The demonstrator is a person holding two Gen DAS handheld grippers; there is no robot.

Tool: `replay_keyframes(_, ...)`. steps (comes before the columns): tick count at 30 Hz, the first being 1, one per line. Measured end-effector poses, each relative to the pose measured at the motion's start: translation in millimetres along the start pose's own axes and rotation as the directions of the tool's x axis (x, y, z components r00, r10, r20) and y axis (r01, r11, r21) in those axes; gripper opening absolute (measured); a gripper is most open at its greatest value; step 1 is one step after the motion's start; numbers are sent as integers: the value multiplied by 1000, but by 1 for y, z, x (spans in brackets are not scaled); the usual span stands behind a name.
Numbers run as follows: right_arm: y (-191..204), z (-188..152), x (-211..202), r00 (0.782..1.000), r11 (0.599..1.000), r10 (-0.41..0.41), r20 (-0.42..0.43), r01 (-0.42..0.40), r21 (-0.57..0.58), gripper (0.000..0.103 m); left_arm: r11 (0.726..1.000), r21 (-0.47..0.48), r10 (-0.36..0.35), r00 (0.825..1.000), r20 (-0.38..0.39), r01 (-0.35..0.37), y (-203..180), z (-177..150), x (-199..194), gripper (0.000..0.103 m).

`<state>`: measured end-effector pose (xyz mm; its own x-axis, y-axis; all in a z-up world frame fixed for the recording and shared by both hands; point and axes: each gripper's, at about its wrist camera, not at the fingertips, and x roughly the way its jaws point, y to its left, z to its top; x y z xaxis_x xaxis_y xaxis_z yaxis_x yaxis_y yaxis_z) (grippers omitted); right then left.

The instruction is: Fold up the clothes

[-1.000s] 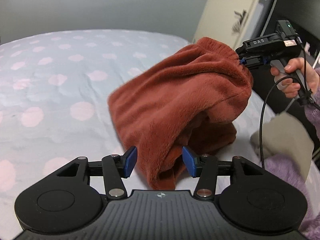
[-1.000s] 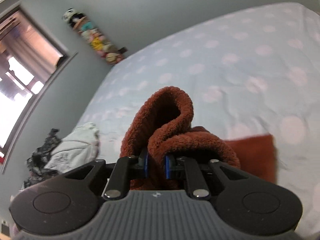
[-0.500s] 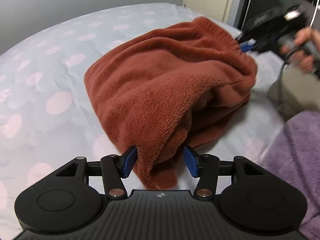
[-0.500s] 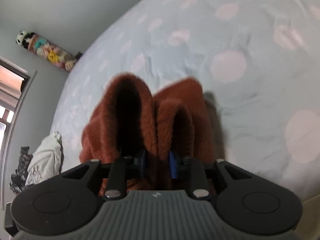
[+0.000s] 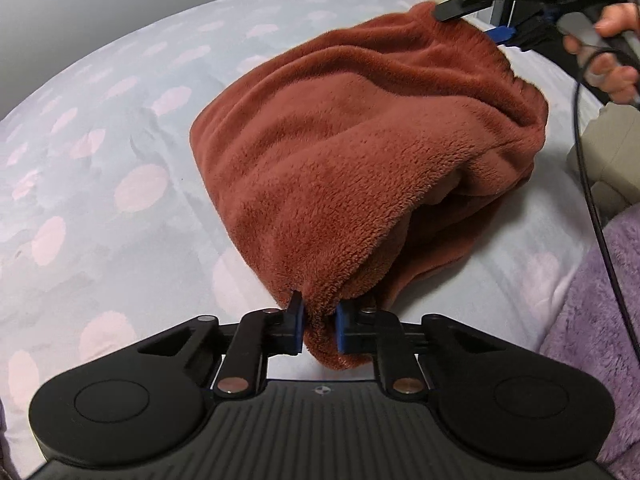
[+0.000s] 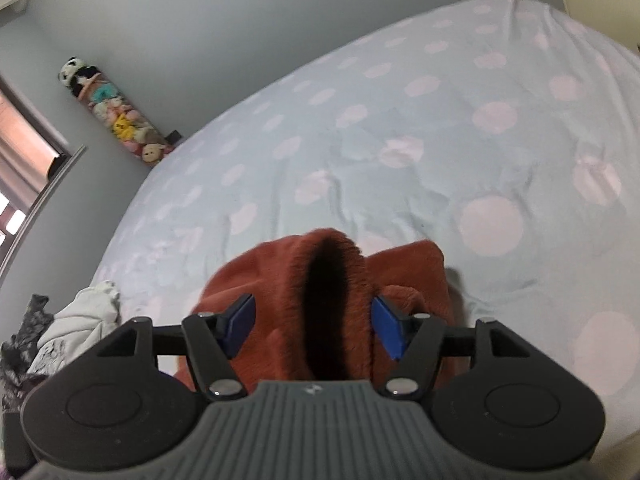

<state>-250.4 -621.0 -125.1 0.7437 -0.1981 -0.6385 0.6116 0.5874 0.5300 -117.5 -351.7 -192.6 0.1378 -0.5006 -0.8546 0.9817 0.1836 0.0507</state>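
A rust-brown fleece garment lies bunched and folded over on the dotted bedsheet. My left gripper is shut on the garment's near corner, its blue pads pinching the fleece. In the right wrist view my right gripper stands open, its blue pads spread either side of a fleece fold with a dark hollow. The left wrist view also shows the right gripper at the garment's far edge, held by a hand.
The pale blue sheet with pink dots spreads wide to the left and far side. A pile of light and dark clothes lies at the bed's left edge. A purple fleece sleeve and a beige item are at the right.
My left gripper has shut on the garment's near corner. My right gripper has opened and let go of the far fold. The garment has come down onto the bed.
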Motion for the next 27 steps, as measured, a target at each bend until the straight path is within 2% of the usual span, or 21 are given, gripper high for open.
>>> replay_keyframes(2,-9,-2,9,1000,1000,14,-23,-13,25,64,1000,6,3,1000,-4,-3,0,-1,1,10)
replay_keyframes(3,-13,-3,13,999,999,22,-36,-21,37,47,1000,9,5,1000,-6,-4,0,-2,1,9)
replay_keyframes(4,-16,-5,15,998,998,35,-45,-33,49,17,1000,12,6,1000,-8,-6,-1,-2,1,9)
replay_keyframes(5,-19,-7,14,997,997,51,-50,-48,61,16,1000,15,8,1000,-10,-7,-1,-3,1,8)
replay_keyframes(7,-23,-7,5,998,996,46,-30,-44,73,14,1000,20,11,1000,-14,-10,-1,-4,2,7)
replay_keyframes(10,-36,1,-10,999,994,-14,38,10,108,11,999,29,15,1000,-21,-15,-1,-6,3,6)
replay_keyframes(14,-51,0,2,997,990,-74,-1,74,120,9,1000,15,16,1000,-26,-15,0,-8,9,6)
replay_keyframes(17,-62,-6,15,995,985,-101,-25,103,137,11,1000,17,-5,1000,1,5,-2,-8,4,9)
replay_keyframes(18,-60,-9,13,995,985,-100,-19,102,139,13,1000,28,-15,1000,12,14,-3,-8,-1,12)
replay_keyframes(20,-48,-17,2,995,989,-104,6,103,109,25,999,27,-45,998,38,44,-3,-9,-12,17)
replay_keyframes(21,-42,-21,-3,994,990,-106,18,104,94,34,998,21,-62,997,52,61,-2,-10,-19,23)
replay_keyframes(23,-29,-29,-13,993,992,-109,44,106,64,35,995,5,-97,992,84,97,1,-11,-31,29)
replay_keyframes(27,-4,-45,-34,989,994,-113,94,113,4,34,983,-67,-156,969,191,171,11,-1,-50,29)
